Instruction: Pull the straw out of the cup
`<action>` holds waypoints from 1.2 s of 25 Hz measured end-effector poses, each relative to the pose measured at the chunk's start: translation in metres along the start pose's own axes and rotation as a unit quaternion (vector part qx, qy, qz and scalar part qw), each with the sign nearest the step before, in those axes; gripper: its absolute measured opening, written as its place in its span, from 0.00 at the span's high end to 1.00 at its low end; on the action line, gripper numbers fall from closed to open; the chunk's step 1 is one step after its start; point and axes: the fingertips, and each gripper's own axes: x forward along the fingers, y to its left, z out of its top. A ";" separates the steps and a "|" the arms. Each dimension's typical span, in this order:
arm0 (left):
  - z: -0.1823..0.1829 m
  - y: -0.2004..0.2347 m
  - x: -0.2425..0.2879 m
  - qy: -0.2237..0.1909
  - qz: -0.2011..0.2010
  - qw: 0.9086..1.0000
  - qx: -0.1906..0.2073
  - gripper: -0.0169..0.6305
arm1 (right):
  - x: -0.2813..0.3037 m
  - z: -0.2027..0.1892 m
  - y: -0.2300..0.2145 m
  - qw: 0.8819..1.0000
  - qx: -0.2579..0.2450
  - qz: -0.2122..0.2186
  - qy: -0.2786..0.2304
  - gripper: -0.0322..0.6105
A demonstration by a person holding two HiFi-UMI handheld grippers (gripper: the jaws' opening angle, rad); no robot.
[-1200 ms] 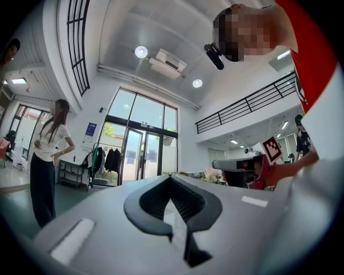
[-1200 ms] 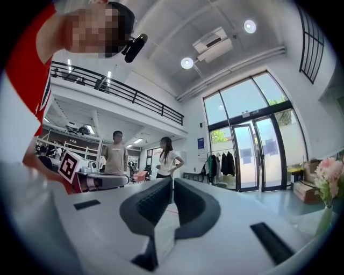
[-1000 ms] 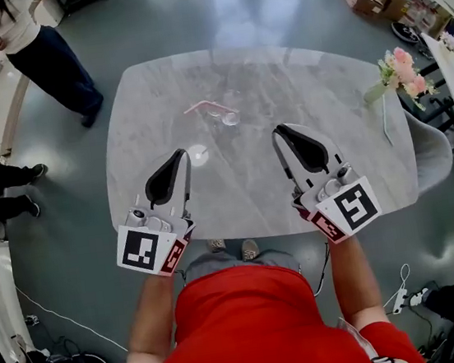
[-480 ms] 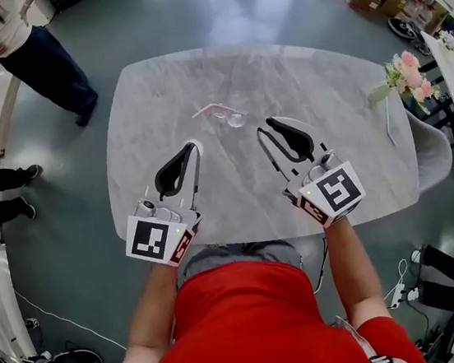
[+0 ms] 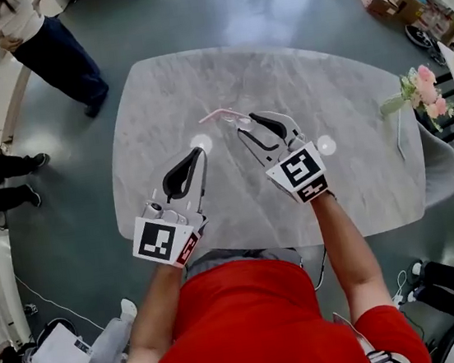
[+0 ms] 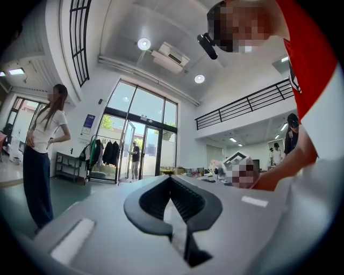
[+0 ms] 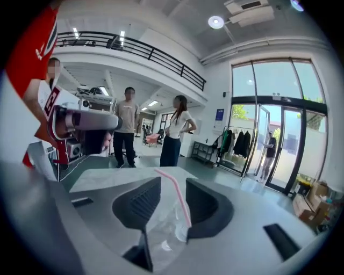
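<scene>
A grey marble desk [image 5: 340,95] fills the middle of the head view, and a clear cup [image 5: 238,122] stands on it, a little beyond the centre. A pink straw [image 5: 214,115] is in the cup, and its upper part leans out toward the left side of that view. The right tool [image 5: 249,124] reaches forward to the cup, and its jaws have just been opening. In the right gripper view they stand wide apart, with the cup [image 7: 164,231] and the straw [image 7: 177,200] between them. The straw is closer to the right pad, but I cannot tell if it touches it, and the pads do not press on the cup. So the right tool [image 7: 172,185] is released and grasps nothing. The left tool [image 5: 197,153] is above the desk, to the left of the cup and apart from it. In the left gripper view its jaws are clenched together at the tips, and nothing is between them. A bunch of pink flowers [image 5: 423,86] is at the right end of the desk. A person in dark trousers [image 5: 56,49] stands on the floor beyond the far left corner.
</scene>
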 end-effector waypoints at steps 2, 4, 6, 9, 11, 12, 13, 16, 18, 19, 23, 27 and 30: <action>-0.004 0.000 0.002 0.005 0.001 1.000 -0.001 0.96 | 0.014 -0.008 0.000 1.000 -0.014 0.009 0.016 0.76; -0.007 0.000 0.005 0.009 0.000 1.000 -0.004 0.97 | 0.025 -0.016 -0.002 0.999 -0.025 0.016 0.031 0.75; -0.009 0.001 0.005 0.012 0.000 1.000 -0.005 0.97 | 0.037 -0.023 -0.003 0.998 -0.042 0.022 0.050 0.75; -0.011 0.005 0.004 0.017 0.003 1.000 -0.005 0.96 | 0.055 -0.033 -0.003 0.993 -0.077 0.034 0.079 0.75; -0.012 0.008 0.004 0.020 0.006 1.000 -0.006 0.96 | 0.066 -0.039 -0.003 0.991 -0.092 0.043 0.092 0.75; -0.013 0.009 0.003 0.021 0.008 1.000 -0.007 0.97 | 0.070 -0.042 -0.004 0.989 -0.097 0.046 0.098 0.74; -0.014 0.009 0.003 0.022 0.009 1.000 -0.008 0.97 | 0.074 -0.045 -0.005 0.988 -0.101 0.049 0.104 0.74; -0.018 0.011 0.002 0.025 0.013 1.000 -0.011 0.96 | 0.084 -0.053 -0.007 0.985 -0.110 0.051 0.119 0.75; -0.020 0.013 0.001 0.026 0.015 0.999 -0.012 0.96 | 0.089 -0.058 -0.007 0.984 -0.117 0.053 0.127 0.75; -0.021 0.014 0.000 0.027 0.017 0.999 -0.013 0.97 | 0.091 -0.059 -0.006 0.983 -0.120 0.053 0.131 0.75; -0.025 0.019 -0.002 0.031 0.021 0.999 -0.015 0.96 | 0.094 -0.062 -0.010 0.981 -0.134 0.036 0.137 0.86; -0.027 0.021 -0.001 0.032 0.022 0.999 -0.018 0.97 | 0.092 -0.061 -0.015 0.982 -0.135 0.023 0.132 0.91; -0.027 0.020 -0.001 0.031 0.017 0.999 -0.018 0.96 | 0.088 -0.054 -0.019 0.985 -0.127 0.010 0.120 0.91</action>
